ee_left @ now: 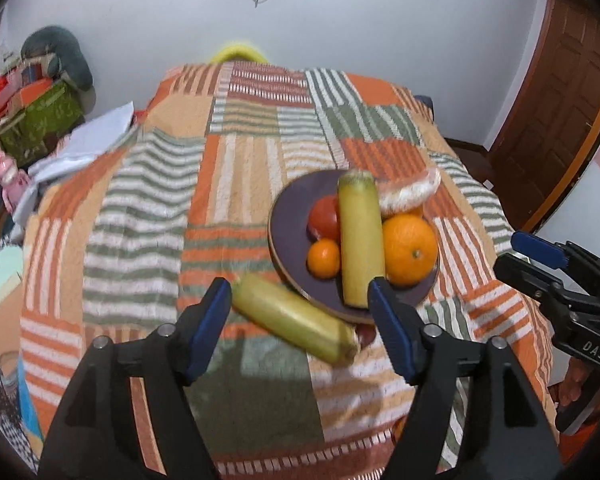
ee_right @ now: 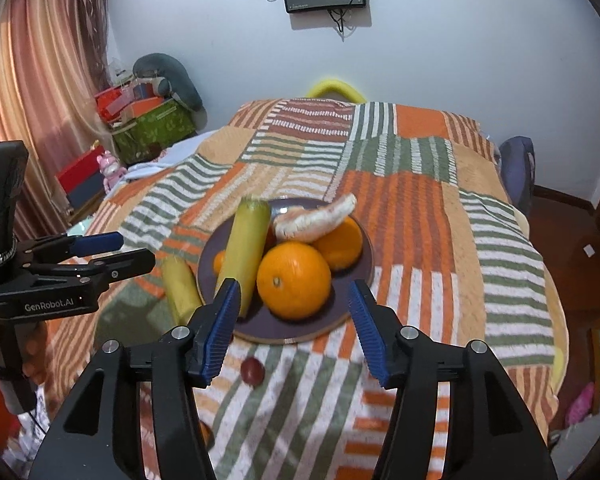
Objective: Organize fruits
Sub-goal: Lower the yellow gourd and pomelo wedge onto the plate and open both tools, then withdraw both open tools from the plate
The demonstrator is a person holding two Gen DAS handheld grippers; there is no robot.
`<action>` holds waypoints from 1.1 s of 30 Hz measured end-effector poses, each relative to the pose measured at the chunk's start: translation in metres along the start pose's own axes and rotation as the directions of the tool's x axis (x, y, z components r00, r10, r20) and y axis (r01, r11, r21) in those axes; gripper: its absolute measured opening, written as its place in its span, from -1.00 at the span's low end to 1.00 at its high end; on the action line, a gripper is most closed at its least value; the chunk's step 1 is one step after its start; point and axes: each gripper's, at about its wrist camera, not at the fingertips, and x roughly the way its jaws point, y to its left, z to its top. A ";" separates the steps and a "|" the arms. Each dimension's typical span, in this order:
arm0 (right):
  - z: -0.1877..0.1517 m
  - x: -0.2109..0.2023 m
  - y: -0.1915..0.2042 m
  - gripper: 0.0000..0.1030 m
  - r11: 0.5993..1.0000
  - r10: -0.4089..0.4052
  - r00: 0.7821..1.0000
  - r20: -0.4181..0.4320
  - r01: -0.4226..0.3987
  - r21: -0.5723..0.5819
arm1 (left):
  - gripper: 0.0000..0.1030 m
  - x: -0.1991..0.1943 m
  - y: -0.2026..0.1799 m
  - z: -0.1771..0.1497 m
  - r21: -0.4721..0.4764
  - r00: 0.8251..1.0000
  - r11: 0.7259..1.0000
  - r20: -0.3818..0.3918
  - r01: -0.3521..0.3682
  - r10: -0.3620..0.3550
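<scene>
A dark purple plate (ee_left: 292, 216) on the striped cloth holds a large orange (ee_left: 410, 250), a small orange (ee_left: 324, 258), a tomato (ee_left: 325, 216), a long yellow-green fruit (ee_left: 360, 240) and a netted item (ee_left: 410, 192). A second long yellow-green fruit (ee_left: 296, 318) lies on the cloth against the plate's near edge, below my open left gripper (ee_left: 298, 292); the pads do not press it. My right gripper (ee_right: 293, 292) hangs open over the plate (ee_right: 352, 304), in front of the large orange (ee_right: 294, 286), holding nothing. A small dark red fruit (ee_right: 253, 370) lies on the cloth below it.
The striped patchwork cloth (ee_right: 440, 220) covers a raised surface that drops off on the right to a wooden floor. Boxes and a grey cushion (ee_right: 168, 76) are piled at the back left near a curtain. A blue chair (ee_right: 518, 168) stands at the right, and a wooden door (ee_left: 560, 100) beyond.
</scene>
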 end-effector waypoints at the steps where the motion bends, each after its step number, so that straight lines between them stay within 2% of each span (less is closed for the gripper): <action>1: -0.004 -0.001 0.000 0.03 1.000 -0.003 1.000 -0.006 0.003 0.000 | 0.39 0.002 0.000 -0.004 -0.007 1.000 1.000 -0.015 0.003 -0.003; 7: -0.022 0.002 -0.003 0.03 1.000 -0.014 0.999 -0.041 0.014 0.005 | 0.42 0.027 -0.010 -0.022 -0.018 0.996 1.000 -0.090 -0.012 0.011; 13: -0.038 0.007 -0.003 0.03 1.000 -0.019 0.997 -0.077 0.019 0.003 | 0.45 0.062 -0.016 -0.029 -0.071 0.987 0.996 -0.158 -0.052 0.040; 16: -0.044 0.009 -0.004 0.03 1.000 -0.022 0.996 -0.089 0.021 -0.005 | 0.45 0.072 -0.014 -0.031 -0.111 0.986 0.992 -0.159 -0.062 0.044; 24: -0.051 0.013 -0.003 0.03 1.000 0.004 0.995 -0.098 -0.003 0.006 | 0.04 0.066 -0.002 -0.038 -0.163 0.992 0.986 -0.127 -0.014 -0.007; 26: -0.053 0.013 -0.001 0.03 1.000 0.006 0.995 -0.102 -0.006 0.005 | -0.10 0.060 0.001 -0.041 -0.144 0.991 0.990 -0.132 -0.014 -0.005; 33: -0.059 0.007 0.011 0.03 1.000 0.025 0.994 -0.106 -0.025 -0.002 | -0.32 0.034 0.019 -0.055 -0.070 0.988 0.997 -0.152 -0.032 0.021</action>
